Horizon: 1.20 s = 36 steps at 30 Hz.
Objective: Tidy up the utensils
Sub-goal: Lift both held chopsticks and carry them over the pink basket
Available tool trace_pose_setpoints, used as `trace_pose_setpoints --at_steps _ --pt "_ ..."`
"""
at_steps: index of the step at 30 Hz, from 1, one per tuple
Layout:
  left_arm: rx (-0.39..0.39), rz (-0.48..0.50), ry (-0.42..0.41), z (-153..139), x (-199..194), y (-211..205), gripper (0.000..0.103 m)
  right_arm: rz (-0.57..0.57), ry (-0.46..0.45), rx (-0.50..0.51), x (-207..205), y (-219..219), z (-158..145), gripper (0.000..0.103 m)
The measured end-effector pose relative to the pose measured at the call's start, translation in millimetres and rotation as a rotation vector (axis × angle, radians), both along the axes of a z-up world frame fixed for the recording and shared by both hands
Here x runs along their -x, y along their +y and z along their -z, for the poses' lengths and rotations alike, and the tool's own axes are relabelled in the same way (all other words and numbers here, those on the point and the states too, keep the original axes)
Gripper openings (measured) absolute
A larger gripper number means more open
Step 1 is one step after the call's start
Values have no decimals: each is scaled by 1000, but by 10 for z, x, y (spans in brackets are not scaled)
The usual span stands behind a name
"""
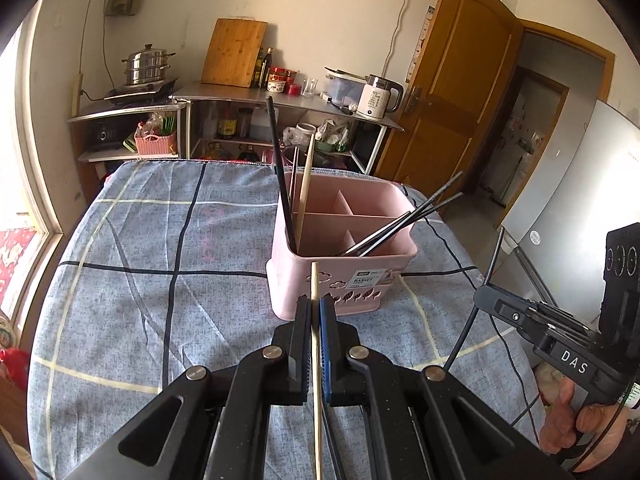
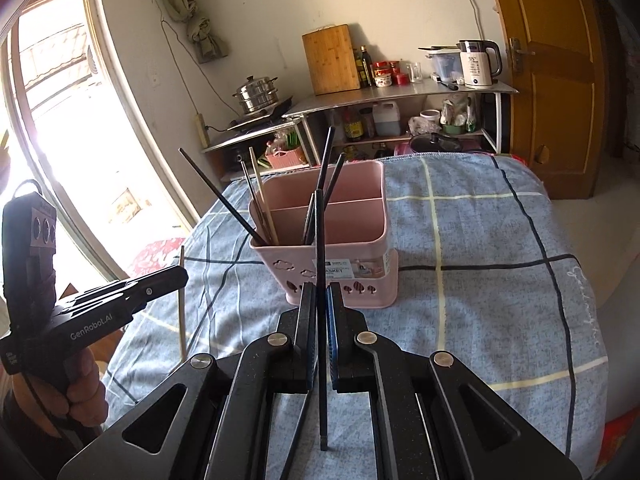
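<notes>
A pink divided utensil basket (image 1: 344, 276) (image 2: 344, 240) stands on the blue checked cloth. Black and light wooden chopsticks lean in its left compartment (image 1: 286, 200), and several black chopsticks (image 1: 404, 224) lean in the right one. My left gripper (image 1: 315, 304) is shut on a light wooden chopstick (image 1: 315, 280), held upright just in front of the basket; it also shows in the right wrist view (image 2: 182, 300). My right gripper (image 2: 320, 292) is shut on a black chopstick (image 2: 320, 240), also upright before the basket. The right gripper (image 1: 486, 294) appears at the right edge of the left wrist view.
The table's blue checked cloth (image 1: 160, 240) spreads left of and in front of the basket. Behind stand metal shelves (image 1: 280, 96) with a steamer pot (image 1: 148, 64), cutting board, bottles and a kettle (image 1: 378, 96). A wooden door (image 1: 460, 92) and a fridge (image 1: 580, 200) are at right.
</notes>
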State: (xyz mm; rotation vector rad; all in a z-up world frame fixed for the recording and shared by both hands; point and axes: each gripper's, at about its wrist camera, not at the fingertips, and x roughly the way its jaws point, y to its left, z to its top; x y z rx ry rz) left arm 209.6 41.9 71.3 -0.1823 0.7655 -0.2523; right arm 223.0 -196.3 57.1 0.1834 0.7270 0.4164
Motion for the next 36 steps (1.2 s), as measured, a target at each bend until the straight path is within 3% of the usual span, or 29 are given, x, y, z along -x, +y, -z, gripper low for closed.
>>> trace_pose_setpoints --at_steps 16,22,31,36 --pt "-4 -7 -53 -188 85 31 4 1 -53 -10 35 -31 -123 5" --pt "-4 -8 -39 -143 157 42 4 3 -60 -5 111 -49 -119 5" --pt "-48 -3 -40 -36 531 72 4 0 -58 -2 263 -108 -140 5" --pt "-24 19 -16 -43 716 102 4 0 -55 1 321 -118 -149 5"
